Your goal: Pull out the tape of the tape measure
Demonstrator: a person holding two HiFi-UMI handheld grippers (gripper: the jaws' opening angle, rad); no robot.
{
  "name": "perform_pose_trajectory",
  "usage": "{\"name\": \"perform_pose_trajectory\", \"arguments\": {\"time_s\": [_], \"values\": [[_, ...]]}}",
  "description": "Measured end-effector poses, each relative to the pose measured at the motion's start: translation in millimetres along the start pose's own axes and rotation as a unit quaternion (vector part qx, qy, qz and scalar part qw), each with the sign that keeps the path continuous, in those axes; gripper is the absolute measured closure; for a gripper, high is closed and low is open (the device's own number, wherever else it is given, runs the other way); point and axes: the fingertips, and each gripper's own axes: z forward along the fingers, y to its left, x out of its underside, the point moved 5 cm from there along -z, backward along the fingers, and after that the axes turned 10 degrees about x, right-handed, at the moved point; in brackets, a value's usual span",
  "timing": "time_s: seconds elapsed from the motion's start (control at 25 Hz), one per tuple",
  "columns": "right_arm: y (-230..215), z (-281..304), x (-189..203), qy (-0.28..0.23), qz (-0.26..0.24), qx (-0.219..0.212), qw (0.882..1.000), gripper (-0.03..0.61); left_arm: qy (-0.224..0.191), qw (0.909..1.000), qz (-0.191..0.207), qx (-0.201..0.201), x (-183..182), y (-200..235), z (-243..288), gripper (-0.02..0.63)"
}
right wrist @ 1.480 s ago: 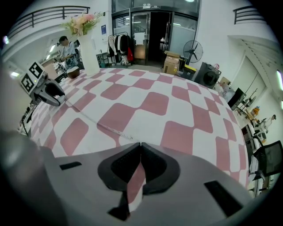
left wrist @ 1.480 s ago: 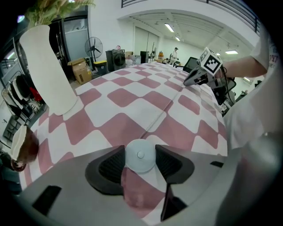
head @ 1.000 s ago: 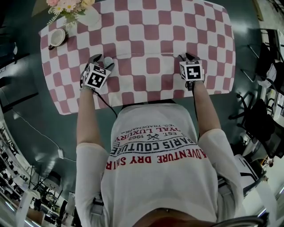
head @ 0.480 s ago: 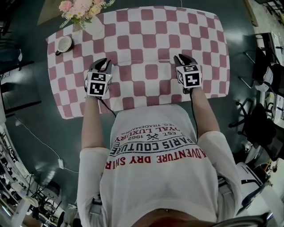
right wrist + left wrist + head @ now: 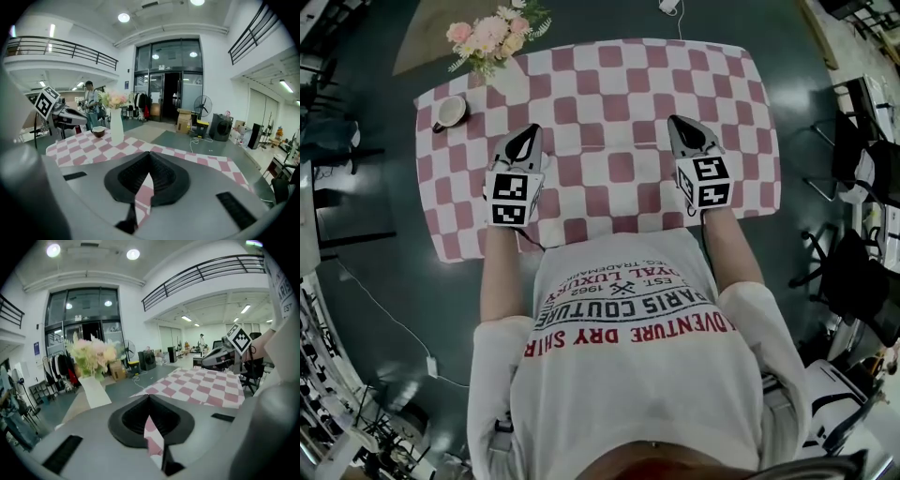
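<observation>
1. My left tool [image 5: 523,142] is over the near left part of the desk [image 5: 609,89]. Its jaws are closed tip to tip with nothing between them. My right tool [image 5: 689,141] is over the near right part, also closed and empty.

2. The tape measure is in none of the views. The checked cloth [image 5: 623,169] between and beyond the tools is bare of it, so I must find it first.

3. Expected handling: a compact case, dense for its size, with a hard, smooth shell that may slip. The tape itself is probably thin and springy; it should kink if bent sideways and pull back towards the case.

4. Recommended hold: open both tools. Clamp one across the flat sides of the case. Pinch the end hook with the other and draw straight out from the mouth.

5. At the far left corner stand a cup [image 5: 450,111] and, beyond it, a vase of flowers [image 5: 492,37]. Both are well apart from the tools.
</observation>
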Motion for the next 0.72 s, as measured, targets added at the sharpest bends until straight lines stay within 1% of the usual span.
{"name": "perform_pose_trajectory", "arguments": {"time_s": [0.12, 0.24, 0.32, 0.4, 0.56, 0.72], "values": [[4.9, -11.4, -19.2, -0.045, -0.006, -0.003, 0.999, 0.551, -0.055, 0.9981, 0.028, -0.01, -28.3, -4.7, -13.5, 0.597], [9.4, -22.6, -35.8, -0.084, -0.011, -0.009, 0.996, 0.551, -0.099, 0.9938, 0.048, -0.015, -49.2, -10.7, -25.5, 0.597], [12.3, -29.5, -45.7, -0.109, -0.012, -0.015, 0.994, 0.551, -0.127, 0.9901, 0.057, -0.018, -60.4, -15.0, -33.3, 0.597], [14.6, -36.1, -54.8, -0.131, -0.01, -0.022, 0.991, 0.551, -0.151, 0.9866, 0.059, -0.018, -68.9, -19.1, -40.2, 0.597], [18.3, -46.6, -67.4, -0.17, 0.001, -0.036, 0.985, 0.551, -0.182, 0.9819, 0.049, -0.019, -77.2, -23.6, -48.8, 0.597], [20.2, -49.3, -69.2, -0.183, 0.007, -0.039, 0.982, 0.551, -0.196, 0.9795, 0.041, -0.026, -78.6, -24.1, -51.7, 0.597]]}}
